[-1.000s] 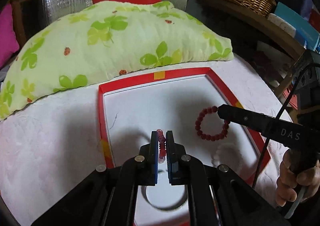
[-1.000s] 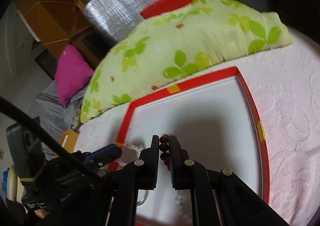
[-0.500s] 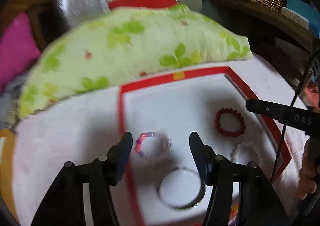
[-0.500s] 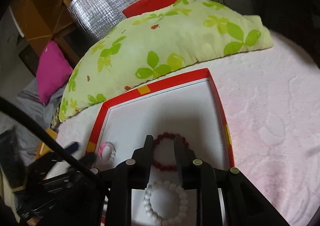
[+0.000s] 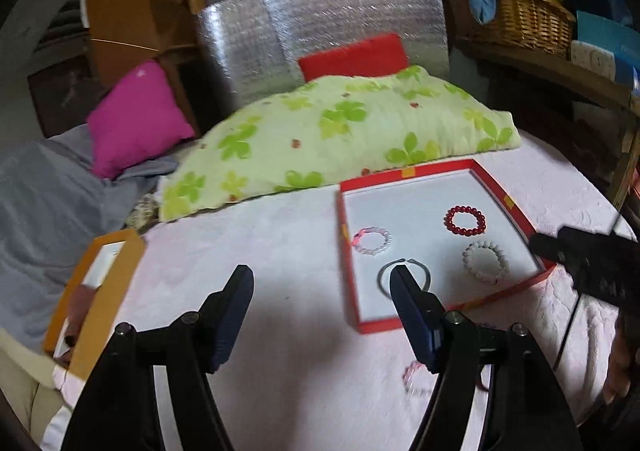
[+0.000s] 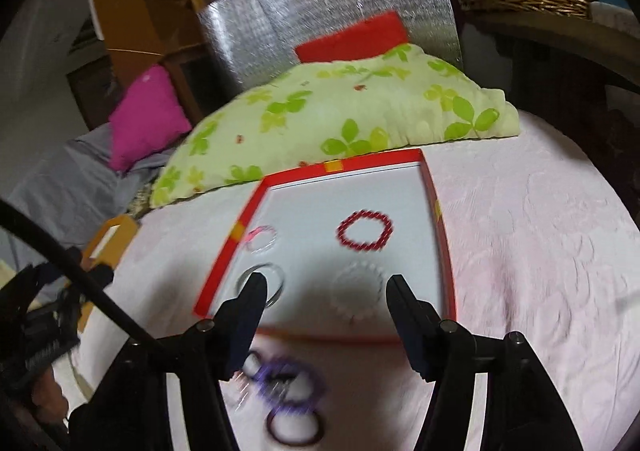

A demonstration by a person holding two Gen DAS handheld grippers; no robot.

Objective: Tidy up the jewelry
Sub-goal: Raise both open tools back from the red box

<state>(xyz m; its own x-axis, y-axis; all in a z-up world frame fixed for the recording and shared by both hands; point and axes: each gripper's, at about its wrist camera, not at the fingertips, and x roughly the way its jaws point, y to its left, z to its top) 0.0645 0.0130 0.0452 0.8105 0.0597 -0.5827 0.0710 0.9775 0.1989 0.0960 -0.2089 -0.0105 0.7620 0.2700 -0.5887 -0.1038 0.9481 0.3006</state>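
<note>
Both tongs empty: left gripper (image 5: 322, 287) and right gripper (image 6: 326, 297) jaws opening. Leftover bracelets (image 6: 286, 383) heaped on blanket (image 6: 540, 251) just before red tray (image 6: 436, 203). Light, floppy, slippery beads, so pinch one strand across

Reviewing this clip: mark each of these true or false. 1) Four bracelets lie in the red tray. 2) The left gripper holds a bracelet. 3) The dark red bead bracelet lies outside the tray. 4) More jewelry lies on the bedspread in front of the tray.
1) True: the red tray holds a dark red bead bracelet, a white bead bracelet, a pink-and-clear bracelet and a silver bangle.
2) False: the left gripper is opening, nothing between its fingers.
3) False: it lies inside the tray.
4) True: purple and dark rings lie there, blurred.
</note>
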